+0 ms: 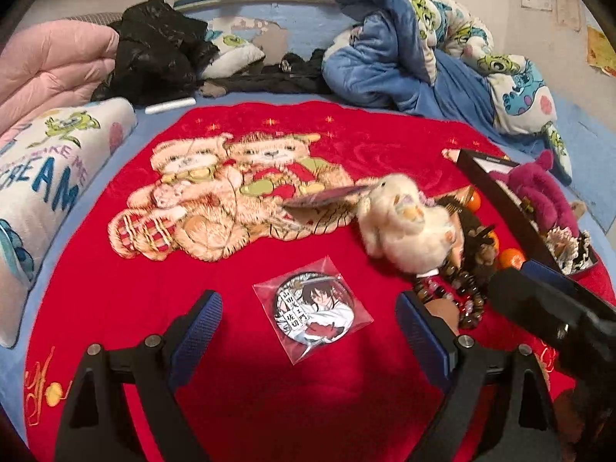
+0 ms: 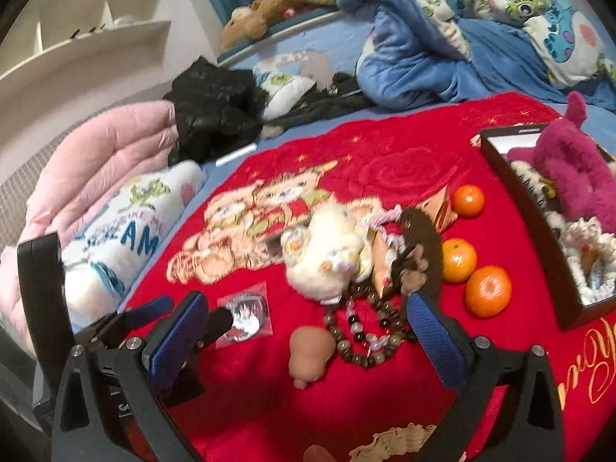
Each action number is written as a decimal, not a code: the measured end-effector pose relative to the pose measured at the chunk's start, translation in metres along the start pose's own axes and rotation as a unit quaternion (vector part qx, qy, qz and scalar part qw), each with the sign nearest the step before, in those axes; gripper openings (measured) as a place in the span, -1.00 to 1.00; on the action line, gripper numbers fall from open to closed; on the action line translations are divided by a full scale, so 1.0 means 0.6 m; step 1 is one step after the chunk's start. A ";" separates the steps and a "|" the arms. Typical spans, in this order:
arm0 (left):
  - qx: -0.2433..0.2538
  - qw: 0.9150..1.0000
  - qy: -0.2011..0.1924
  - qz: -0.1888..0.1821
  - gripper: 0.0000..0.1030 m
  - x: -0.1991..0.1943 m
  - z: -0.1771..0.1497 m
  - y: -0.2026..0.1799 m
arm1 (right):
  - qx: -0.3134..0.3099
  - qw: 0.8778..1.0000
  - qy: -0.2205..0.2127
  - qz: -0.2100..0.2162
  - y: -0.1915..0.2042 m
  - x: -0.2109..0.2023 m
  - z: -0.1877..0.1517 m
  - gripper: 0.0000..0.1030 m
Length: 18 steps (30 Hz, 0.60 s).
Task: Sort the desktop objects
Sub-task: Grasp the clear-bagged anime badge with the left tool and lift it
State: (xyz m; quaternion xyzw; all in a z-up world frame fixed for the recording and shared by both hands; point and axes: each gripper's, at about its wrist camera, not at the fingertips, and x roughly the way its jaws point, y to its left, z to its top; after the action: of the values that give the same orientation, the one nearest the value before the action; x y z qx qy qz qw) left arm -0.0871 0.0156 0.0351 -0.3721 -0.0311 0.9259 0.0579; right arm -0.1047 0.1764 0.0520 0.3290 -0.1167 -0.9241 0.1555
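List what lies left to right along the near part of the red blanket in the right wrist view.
Bagged badge → tan squishy toy → bead bracelet → nearest orange → black box.

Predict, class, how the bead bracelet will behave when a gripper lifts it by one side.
The bead bracelet lies in loose loops, so it will probably sag and swing. Its round, glossy beads look slippery and may slide off the fingers.

Pink quilt (image 1: 50, 61) left; black jacket (image 1: 154, 50) beside it; blue blanket (image 1: 385, 57) bunched at back.
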 end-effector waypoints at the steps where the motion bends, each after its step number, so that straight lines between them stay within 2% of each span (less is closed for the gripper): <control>1: 0.000 1.000 0.005 0.000 0.79 0.005 0.000 0.001 | -0.002 1.000 0.006 -0.003 0.001 0.006 -0.004 1.00; 11: 0.021 0.999 0.033 0.016 0.79 0.045 0.003 0.004 | 0.015 0.999 0.042 -0.002 -0.008 0.032 -0.017 1.00; 15: 0.030 0.997 0.065 0.011 0.79 0.075 0.005 0.002 | 0.019 0.998 0.060 0.000 -0.009 0.042 -0.021 1.00; 18: 0.037 0.997 0.073 0.011 0.79 0.086 0.005 -0.003 | 0.026 0.997 0.071 0.006 -0.014 0.048 -0.023 1.00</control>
State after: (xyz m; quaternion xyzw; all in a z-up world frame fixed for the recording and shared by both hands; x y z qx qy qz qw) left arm -0.1262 0.0240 0.0023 -0.4366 0.0117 0.8973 0.0638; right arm -0.1186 0.1723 0.0225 0.3974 -0.1314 -0.8940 0.1599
